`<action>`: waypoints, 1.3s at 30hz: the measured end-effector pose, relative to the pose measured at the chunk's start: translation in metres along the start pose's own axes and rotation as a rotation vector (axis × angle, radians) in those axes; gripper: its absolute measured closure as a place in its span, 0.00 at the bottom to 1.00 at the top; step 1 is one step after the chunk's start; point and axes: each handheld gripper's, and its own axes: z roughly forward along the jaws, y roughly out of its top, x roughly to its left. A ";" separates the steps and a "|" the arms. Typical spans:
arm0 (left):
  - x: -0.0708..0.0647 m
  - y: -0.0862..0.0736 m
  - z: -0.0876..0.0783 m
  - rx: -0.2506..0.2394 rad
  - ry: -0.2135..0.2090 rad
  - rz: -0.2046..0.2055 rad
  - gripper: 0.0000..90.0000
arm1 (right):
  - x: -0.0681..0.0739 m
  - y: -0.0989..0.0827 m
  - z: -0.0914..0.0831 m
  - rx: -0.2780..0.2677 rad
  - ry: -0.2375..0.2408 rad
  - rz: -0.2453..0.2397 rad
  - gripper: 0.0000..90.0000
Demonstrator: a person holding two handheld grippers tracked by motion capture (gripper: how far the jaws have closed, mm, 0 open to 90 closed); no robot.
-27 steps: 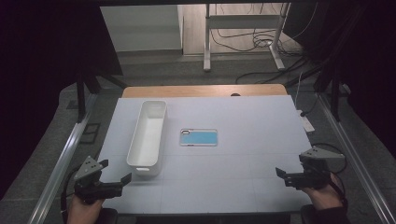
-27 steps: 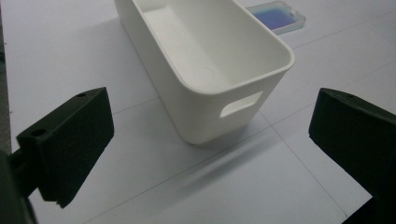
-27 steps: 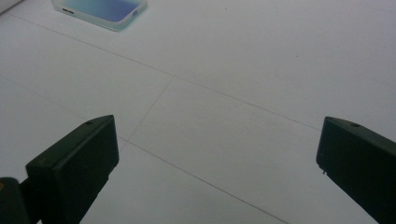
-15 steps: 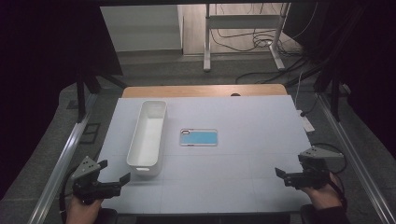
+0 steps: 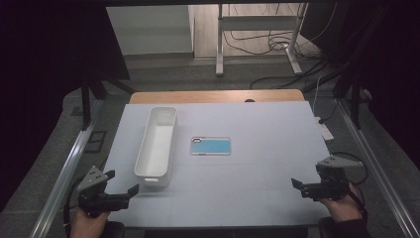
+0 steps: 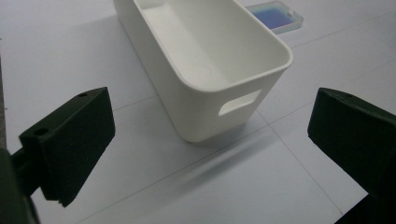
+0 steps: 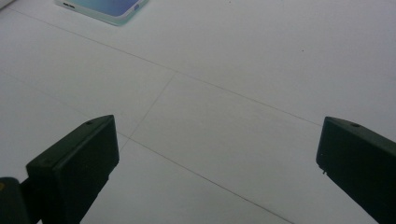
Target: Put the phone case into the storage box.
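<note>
The left gripper (image 5: 121, 190) sits low at the near left corner of the worktop (image 5: 257, 193), its fingers (image 6: 70, 140) spread wide and holding nothing. Straight ahead of them stands the bin (image 6: 205, 70), its short end with the handle slot turned toward the fingers, near but not touching. That end-on placement looks deliberate: the long white bin runs away from the person, so its open top lies within reach of either hand, and the slot gives the left fingers something to steady if needed.

The right gripper (image 5: 302, 186) rests at the near right corner, its fingers (image 7: 74, 163) likewise wide apart and empty, with bare worktop between them. The phone (image 7: 100, 8) lies flat well beyond those fingers and off to their left, face up; from above it sits just beside the bin's right wall (image 5: 211, 146), apart from it, with its long side across the worktop.

Both grippers seem parked at the edges, aimed inward, as a ready stance. The likely job is putting the phone into the bin. The phone's thinness will call for a low, flat approach across its narrow width.
</note>
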 end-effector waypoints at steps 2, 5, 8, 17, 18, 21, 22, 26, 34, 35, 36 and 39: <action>0.000 0.000 0.000 0.000 0.001 0.001 0.02 | 0.000 0.000 0.000 0.001 0.003 -0.001 0.00; 0.000 0.000 0.000 0.001 0.000 0.000 0.02 | 0.000 0.001 0.001 0.008 0.019 -0.003 0.00; 0.000 0.000 0.000 0.001 0.000 -0.002 0.02 | 0.001 0.002 0.002 0.012 0.026 -0.012 0.00; 0.000 0.000 0.000 0.005 0.004 0.001 0.02 | 0.004 0.006 0.008 0.011 0.052 -0.039 0.00; 0.000 0.000 0.000 0.005 0.004 0.000 0.02 | 0.004 0.007 0.009 0.010 0.052 -0.042 0.00; 0.000 0.000 0.000 0.005 0.002 -0.002 0.02 | 0.005 0.008 0.009 0.008 0.053 -0.048 0.00; 0.000 0.000 0.000 0.005 0.004 0.000 0.02 | 0.005 0.009 0.010 0.007 0.052 -0.049 0.00; -0.001 0.000 0.001 0.007 0.005 0.002 0.02 | 0.006 0.013 0.012 -0.001 0.067 -0.056 0.00; 0.000 0.001 0.001 0.013 0.004 0.004 0.02 | 0.006 0.021 0.018 -0.017 0.073 -0.065 0.00; 0.000 0.001 0.001 0.013 0.004 0.003 0.02 | 0.006 0.022 0.019 -0.020 0.074 -0.067 0.00; 0.000 0.001 0.001 0.013 0.004 0.003 0.02 | 0.006 0.023 0.019 -0.017 0.075 -0.065 0.00; 0.000 0.001 0.001 0.013 0.003 0.001 0.02 | 0.006 0.025 0.021 -0.011 0.078 -0.064 0.00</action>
